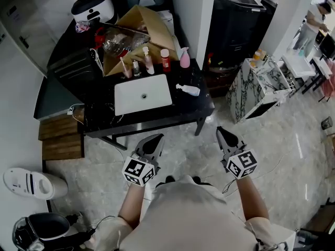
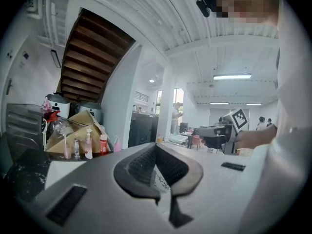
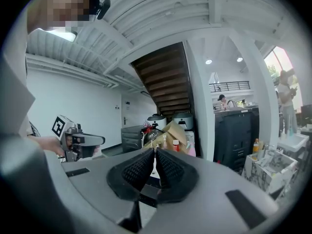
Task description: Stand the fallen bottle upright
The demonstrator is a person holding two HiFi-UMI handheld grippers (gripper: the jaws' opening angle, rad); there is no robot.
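Fallen bottle: a white pump bottle is lying on its side on the black worktop, just right of the white sink basin. Its pump end appears to be pointing toward the basin, though it is small in the head view.

Upright neighbours: a pink spray bottle and a red-capped bottle are standing behind the basin, in front of a cardboard box.

Left hand-held gripper: its jaws are resting together on nothing. It is hovering over the floor close to the person's body, well apart from the worktop.

Right hand-held gripper: its jaws are also pressing together with nothing between them. It is on the side nearer the bottle but well short of it.

Step in hand: the approach is only starting, and the bottle is not yet being touched.

Next move: the right hand-held gripper is probably the one to use. It needs to open, reach forward and down, close across the bottle's body, and swing the bottle onto its base on bare worktop, clear of the basin rim.
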